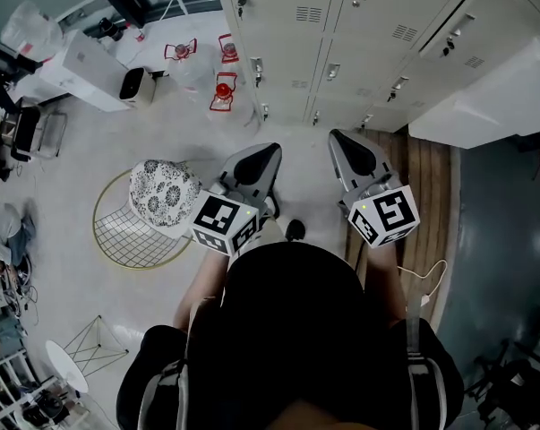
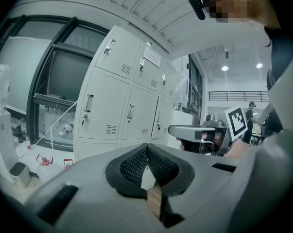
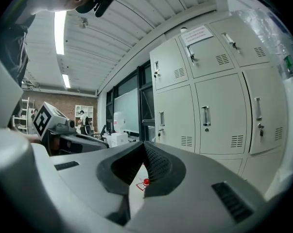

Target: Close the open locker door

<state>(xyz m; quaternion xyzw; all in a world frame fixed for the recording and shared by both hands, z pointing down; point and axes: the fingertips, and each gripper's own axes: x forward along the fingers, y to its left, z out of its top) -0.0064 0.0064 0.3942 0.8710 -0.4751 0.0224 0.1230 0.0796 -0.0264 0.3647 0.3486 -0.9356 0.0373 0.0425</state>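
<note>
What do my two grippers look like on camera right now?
Both alike: the left gripper and right gripper are grey, tapering to a point, with black ribbed pads. Each carries a white cube with black square markers. The wearer's top is dark.

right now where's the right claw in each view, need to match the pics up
Head view: right claw just right of centre, shut, pointing up the picture toward the lockers.
Left gripper view: right claw at middle right, seen side-on.
Right gripper view: right claw fills the bottom centre, shut.
Shared landmark: the lockers, left of centre in the left gripper view, at right in the right gripper view.
</note>
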